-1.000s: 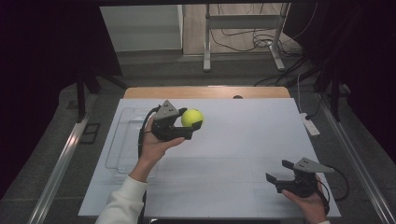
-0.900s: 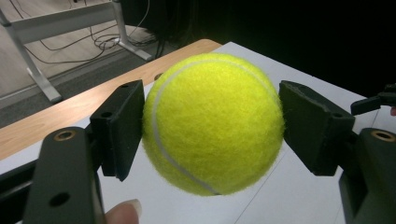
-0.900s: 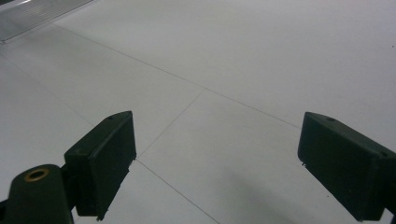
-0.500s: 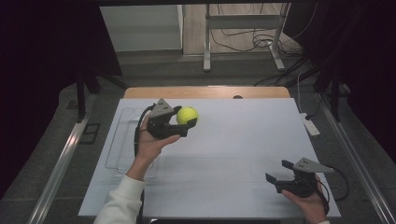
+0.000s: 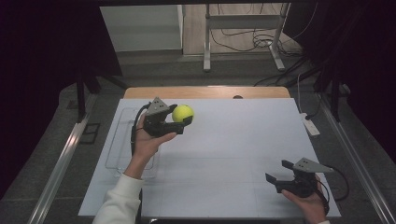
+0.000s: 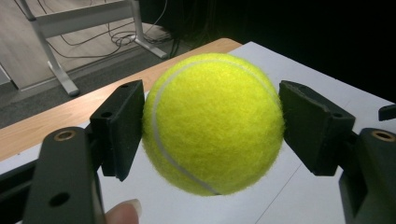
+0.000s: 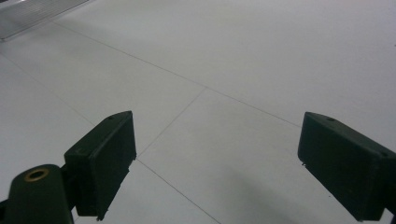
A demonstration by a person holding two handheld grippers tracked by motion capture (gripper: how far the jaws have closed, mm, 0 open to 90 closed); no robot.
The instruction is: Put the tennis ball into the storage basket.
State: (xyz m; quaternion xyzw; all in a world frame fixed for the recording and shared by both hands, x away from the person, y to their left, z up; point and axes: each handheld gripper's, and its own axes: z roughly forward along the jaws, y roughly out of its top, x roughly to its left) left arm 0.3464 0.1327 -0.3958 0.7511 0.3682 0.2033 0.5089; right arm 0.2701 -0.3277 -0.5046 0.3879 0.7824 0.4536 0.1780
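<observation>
Fuzzy felt tennis ball [image 6: 212, 123], matt black jaws, smooth white table [image 5: 243, 154].

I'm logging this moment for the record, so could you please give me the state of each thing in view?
Tennis ball: gripped between both jaws, held above the table.
Left gripper: shut on the tennis ball.
Right gripper: open, empty, low over the table.
Clear tray: flat on the table, looks empty.

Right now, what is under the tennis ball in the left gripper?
The tennis ball, clamped in the left gripper, is held up over the white table sheet. Only bare sheet shows below it; the patch directly beneath is covered by the ball.
</observation>
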